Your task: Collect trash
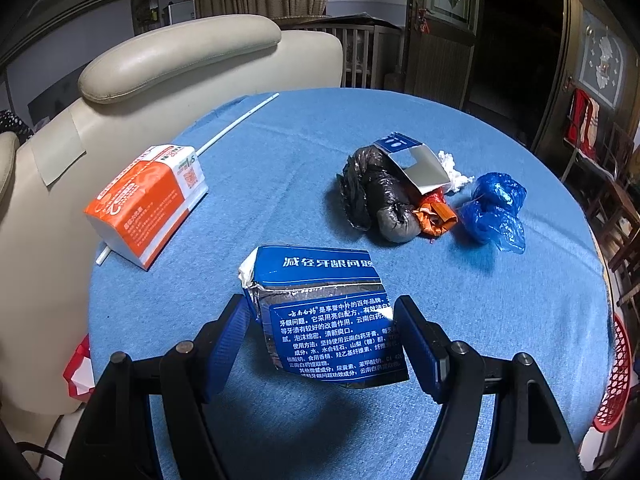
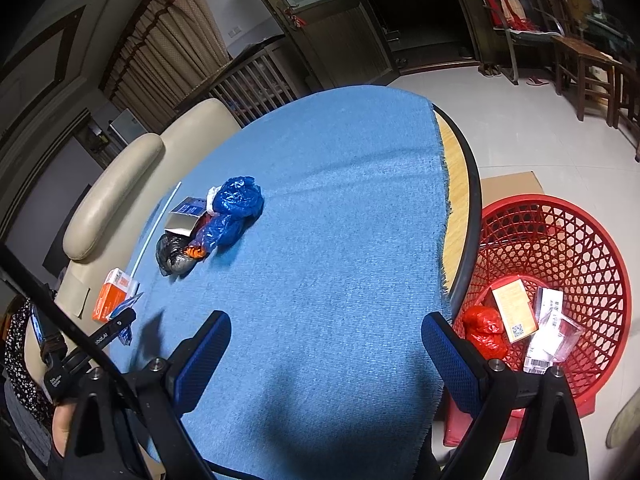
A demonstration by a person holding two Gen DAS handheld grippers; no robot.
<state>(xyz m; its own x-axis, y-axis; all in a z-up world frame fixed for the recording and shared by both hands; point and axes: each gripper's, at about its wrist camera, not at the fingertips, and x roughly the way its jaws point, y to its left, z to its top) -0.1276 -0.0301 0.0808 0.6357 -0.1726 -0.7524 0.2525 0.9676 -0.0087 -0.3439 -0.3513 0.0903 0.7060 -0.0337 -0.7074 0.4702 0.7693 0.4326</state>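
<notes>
While the left gripper (image 1: 322, 340) hangs over the blue cloth-covered round table (image 1: 460, 300), its blue-padded fingers (image 1: 226, 336) flank a torn blue toothpaste carton with white print (image 1: 332, 320); whether the pads press it I cannot tell. Farther back lie a crumpled black plastic bag (image 1: 374, 196), a crumpled blue plastic bag (image 1: 496, 208) and an orange-and-white tissue pack (image 1: 148, 204). The right gripper (image 2: 326, 360) spreads wide and empty above the cloth, beside a red lattice plastic basket (image 2: 580, 248) on the floor holding a red wad (image 2: 484, 332) and small boxes (image 2: 516, 312).
</notes>
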